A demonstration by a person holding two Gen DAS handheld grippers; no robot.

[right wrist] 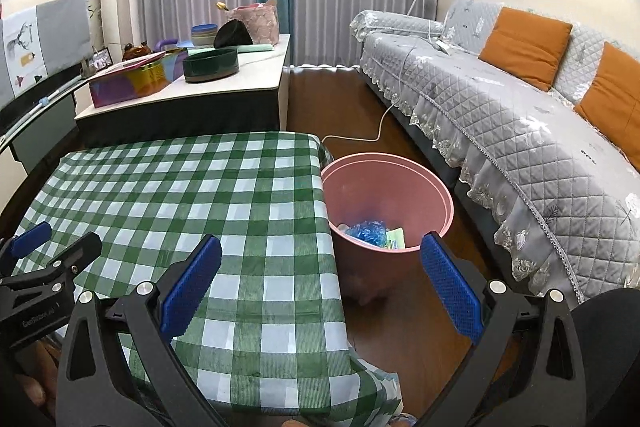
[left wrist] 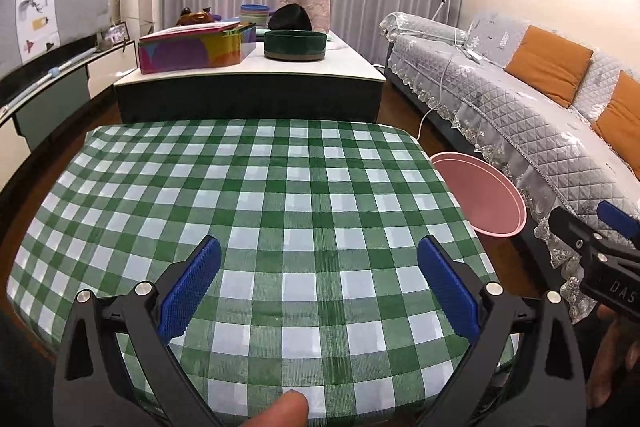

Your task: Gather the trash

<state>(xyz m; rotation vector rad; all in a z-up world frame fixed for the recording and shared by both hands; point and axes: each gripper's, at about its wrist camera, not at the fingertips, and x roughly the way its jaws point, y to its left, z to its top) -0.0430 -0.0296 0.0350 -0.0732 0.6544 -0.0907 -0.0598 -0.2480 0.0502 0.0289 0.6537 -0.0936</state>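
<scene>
Beside the checked table point(right wrist: 180, 187), the pink bin point(right wrist: 424, 187) holds crumpled wrappers point(right wrist: 370, 231); both grippers' fingers point(left wrist: 192, 283) gape empty.

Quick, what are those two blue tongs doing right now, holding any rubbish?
Left tongs: open, holding nothing, above the checked tablecloth.
Right tongs: open, holding nothing, near the pink bin.

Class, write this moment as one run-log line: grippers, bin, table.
left gripper: open, empty | right gripper: open, empty | pink bin: on floor beside table, trash inside | checked tablecloth: no trash visible
</scene>
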